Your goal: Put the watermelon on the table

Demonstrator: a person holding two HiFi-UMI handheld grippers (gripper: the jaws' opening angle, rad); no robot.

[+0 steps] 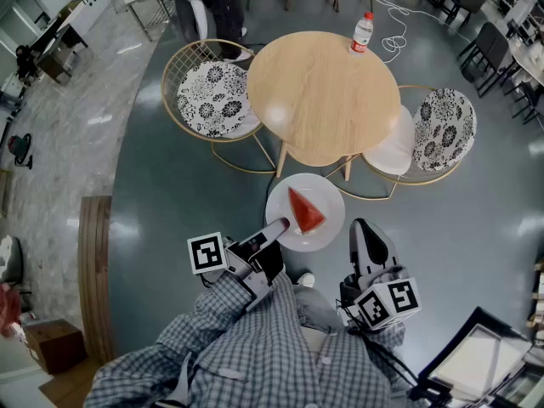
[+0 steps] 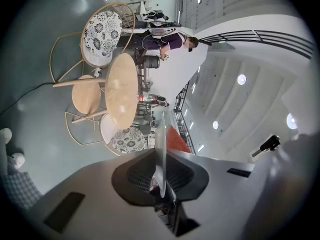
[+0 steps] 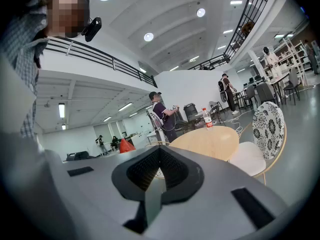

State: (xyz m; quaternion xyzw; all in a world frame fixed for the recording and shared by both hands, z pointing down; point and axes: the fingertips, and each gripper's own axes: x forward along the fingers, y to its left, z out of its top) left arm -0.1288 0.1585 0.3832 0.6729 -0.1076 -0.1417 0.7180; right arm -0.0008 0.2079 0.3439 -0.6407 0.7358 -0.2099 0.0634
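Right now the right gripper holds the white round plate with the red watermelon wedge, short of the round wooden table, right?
No, the head view shows the left gripper holding the white round plate with the red watermelon wedge, short of the round wooden table.

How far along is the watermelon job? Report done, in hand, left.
Done: the left gripper is clamped on the rim of the white plate carrying the watermelon slice. In hand: the plate is held in the air, short of the round table. Left: set it on the tabletop near the bottle, then release.
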